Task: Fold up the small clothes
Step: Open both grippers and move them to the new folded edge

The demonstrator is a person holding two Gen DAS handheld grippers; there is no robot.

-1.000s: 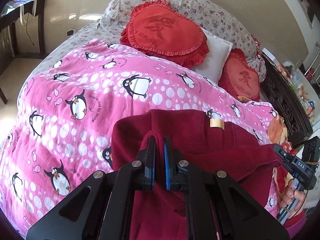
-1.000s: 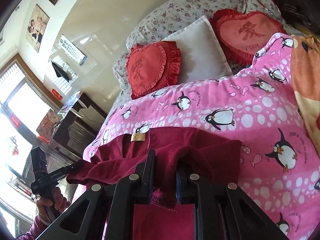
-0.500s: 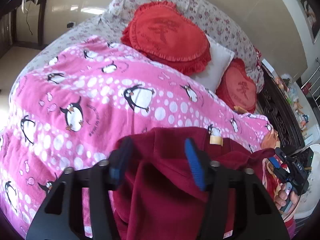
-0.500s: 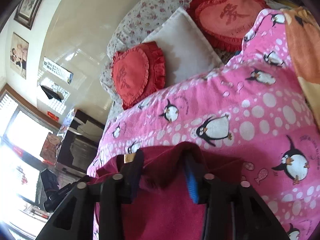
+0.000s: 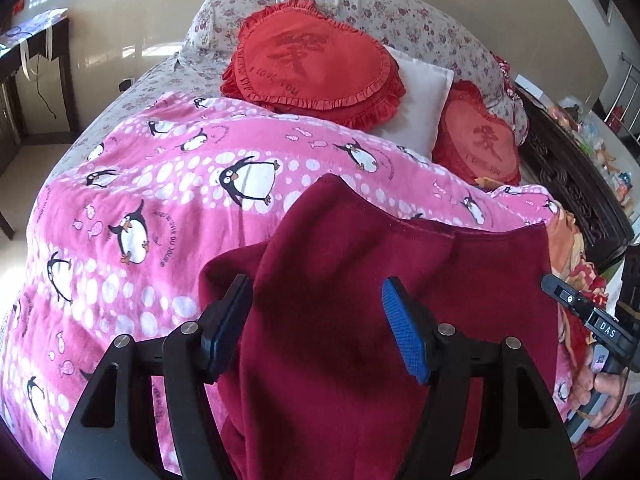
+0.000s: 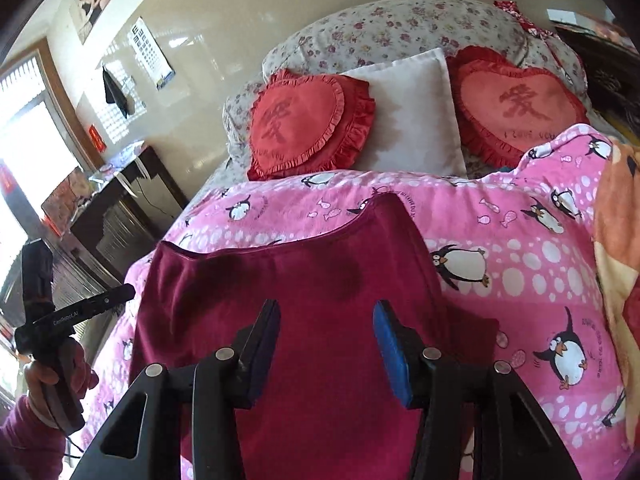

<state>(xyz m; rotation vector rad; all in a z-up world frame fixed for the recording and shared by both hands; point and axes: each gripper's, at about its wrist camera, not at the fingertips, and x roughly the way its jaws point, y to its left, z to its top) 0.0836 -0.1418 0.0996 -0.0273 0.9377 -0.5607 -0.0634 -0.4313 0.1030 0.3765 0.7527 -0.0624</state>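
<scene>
A dark red garment (image 5: 400, 264) lies folded flat on the pink penguin blanket (image 5: 160, 200), its curved far edge towards the pillows. My left gripper (image 5: 316, 282) hovers open over the garment's left part, its blue pads apart and pinching nothing. My right gripper (image 6: 326, 304) is open too, above the garment (image 6: 280, 272) on its right part, pads clear of the cloth. Each wrist view catches the other gripper at its edge: the right gripper (image 5: 580, 312) held by a hand (image 5: 600, 392), the left gripper (image 6: 80, 308) held by a hand (image 6: 44, 376).
Two red heart cushions (image 5: 316, 68) (image 5: 480, 140) and a white pillow (image 5: 420, 112) lean on floral pillows at the bed's head. An orange blanket (image 6: 616, 240) lies at the right. Dark carved furniture (image 5: 580, 200) stands right of the bed, a dark desk (image 5: 36, 60) at the left.
Both grippers were shut on folds of the red garment a second ago; both have opened and let go. The cloth now lies flatter on the blanket, its label hidden.
</scene>
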